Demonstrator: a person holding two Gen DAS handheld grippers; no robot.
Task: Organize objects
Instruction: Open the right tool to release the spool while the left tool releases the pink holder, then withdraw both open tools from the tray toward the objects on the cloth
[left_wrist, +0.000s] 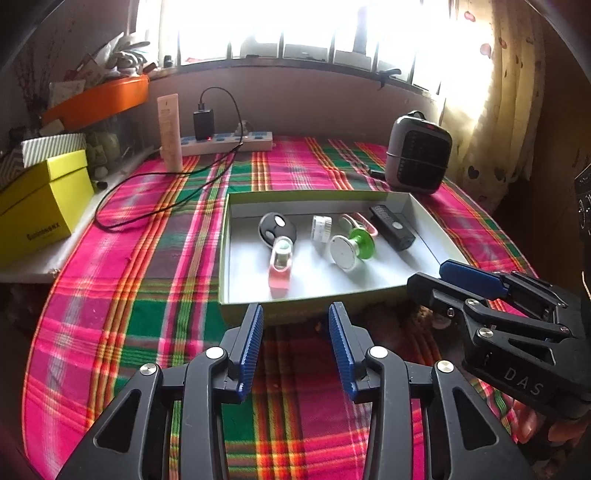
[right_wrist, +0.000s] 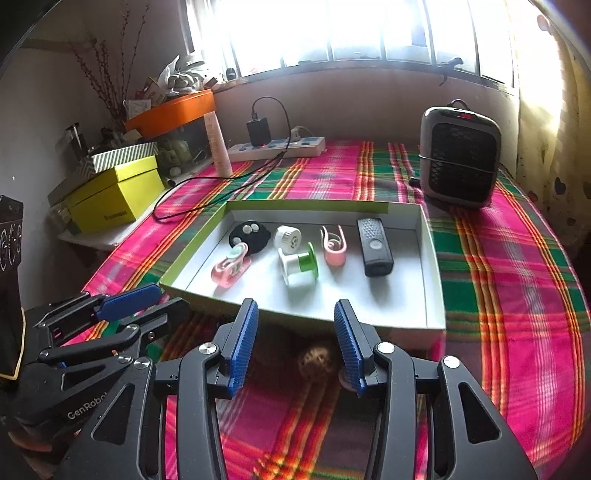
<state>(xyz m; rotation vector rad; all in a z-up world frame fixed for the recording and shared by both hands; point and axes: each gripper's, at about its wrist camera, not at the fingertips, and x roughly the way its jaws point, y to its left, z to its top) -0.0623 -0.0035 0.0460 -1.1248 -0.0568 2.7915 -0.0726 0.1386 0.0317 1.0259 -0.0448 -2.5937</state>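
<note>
A shallow box lid with white inside and green rim (left_wrist: 314, 301) (right_wrist: 430, 258) lies on the plaid cloth. In it lie a black round case (left_wrist: 277, 228) (right_wrist: 249, 236), a pink holder (left_wrist: 280, 269) (right_wrist: 231, 267), a small white cap (left_wrist: 320, 228) (right_wrist: 287, 236), a green and white spool (left_wrist: 351, 248) (right_wrist: 299, 264), a pink clip (left_wrist: 356, 221) (right_wrist: 334, 245) and a black remote (left_wrist: 393, 227) (right_wrist: 373, 245). My left gripper (left_wrist: 295, 347) is open and empty just before the lid's near rim. My right gripper (right_wrist: 295, 343) is open and empty there too, above a small brown ball (right_wrist: 318, 363).
A grey heater (left_wrist: 419, 153) (right_wrist: 460, 157) stands behind the lid on the right. A power strip with a black charger (left_wrist: 225, 142) (right_wrist: 277, 146) and its cable lies at the back. A white tube (left_wrist: 170, 133), yellow boxes (left_wrist: 40, 205) (right_wrist: 114, 194) and an orange tub (left_wrist: 99, 99) stand at the left.
</note>
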